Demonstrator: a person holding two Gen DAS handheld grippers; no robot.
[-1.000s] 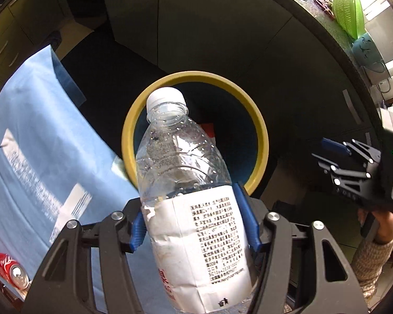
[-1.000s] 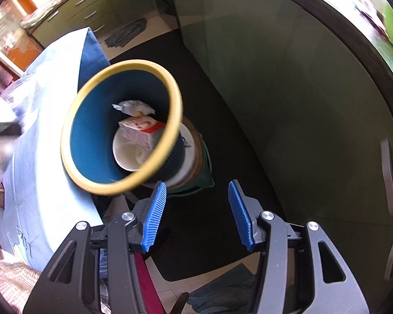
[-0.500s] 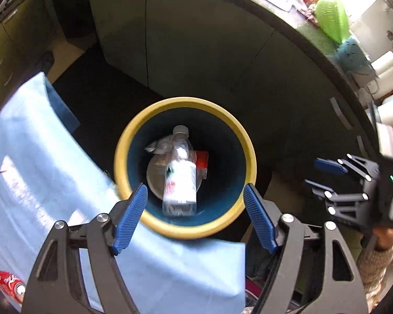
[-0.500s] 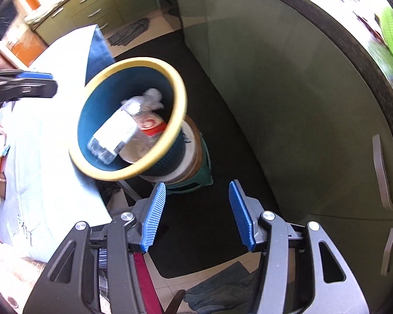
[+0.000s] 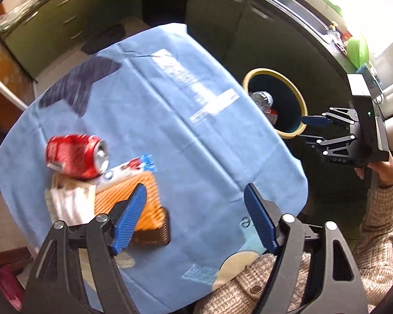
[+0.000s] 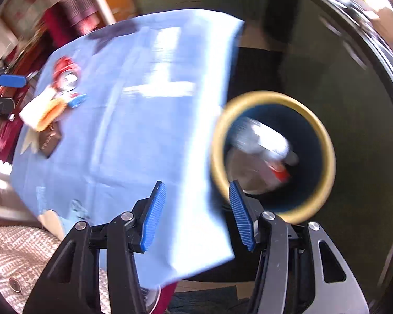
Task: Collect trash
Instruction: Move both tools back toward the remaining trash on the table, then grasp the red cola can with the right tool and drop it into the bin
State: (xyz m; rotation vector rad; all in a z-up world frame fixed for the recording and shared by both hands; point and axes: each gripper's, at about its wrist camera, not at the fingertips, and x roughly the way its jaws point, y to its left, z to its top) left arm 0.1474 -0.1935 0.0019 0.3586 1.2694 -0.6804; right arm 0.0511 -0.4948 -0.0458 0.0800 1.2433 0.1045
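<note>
1. Left gripper (image 5: 194,217), its blue ribbed pads wide apart with nothing between them, hangs above the near edge of the table; its jaws have just been opening, and a second ago they held the clear plastic bottle.
2. Near the table's left edge, on the light blue cloth (image 5: 170,120), lies the remaining pile. A red drink can (image 5: 76,155) lies on its side and blurred. Just beside it are a small blue-and-white wrapper (image 5: 141,163), an orange ribbed pack (image 5: 133,198), a white crumpled piece (image 5: 70,204) and a dark brown flat piece (image 5: 154,233).
3. How these items overlap I cannot tell exactly; they touch or nearly touch.
4. Past the table's right edge stands the round bin with a yellow rim and dark blue inside (image 6: 275,154). The clear plastic bottle (image 6: 264,138) now rests in it, on top of a pale bowl-like item and something with a red patch.
5. Right gripper (image 6: 196,214), at the table's right edge beside the bin, has its pads parted and empty.
6. Judged from this, the bottle step is done and the bin already holds several items. The can and the pile at the left edge are still to be collected, and the can looks like the easiest next pick.
</note>
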